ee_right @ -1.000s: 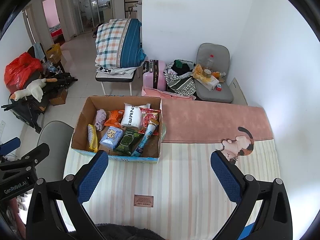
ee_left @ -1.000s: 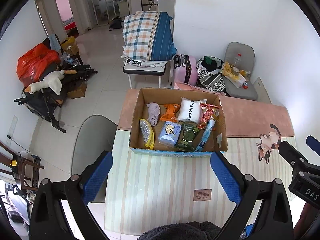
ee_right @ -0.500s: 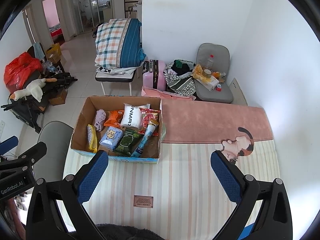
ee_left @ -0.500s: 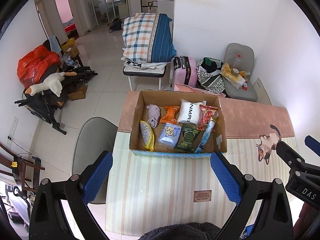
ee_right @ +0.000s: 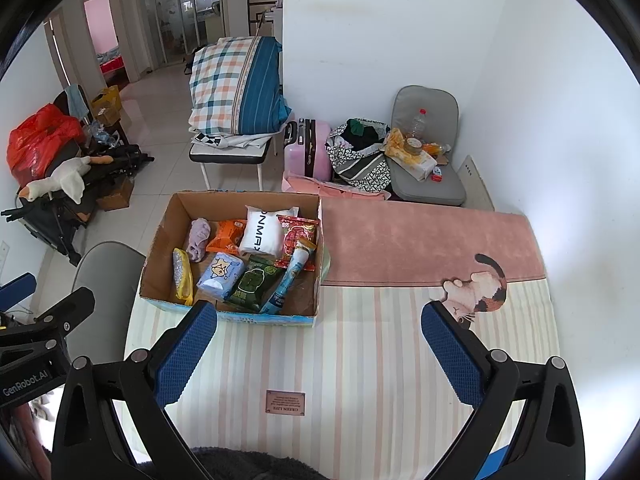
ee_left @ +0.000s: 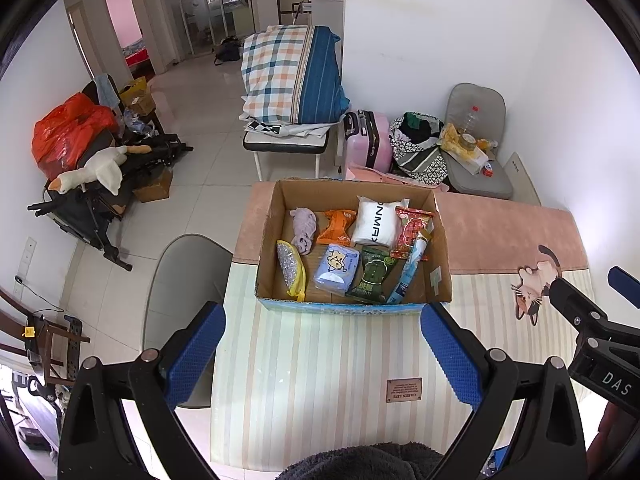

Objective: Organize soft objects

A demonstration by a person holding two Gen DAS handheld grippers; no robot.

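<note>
Hovering over the tabletop (ee_left: 320,380), both grippers, left (ee_left: 320,354) and right (ee_right: 318,354), hold jaws apart, empty, near the box (ee_left: 352,308).

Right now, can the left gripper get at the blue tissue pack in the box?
Probably yes. The left gripper is open and empty, and the box has no lid. The tissue pack lies on top near the front wall, uncovered. The gripper would have to clear that wall first.
</note>
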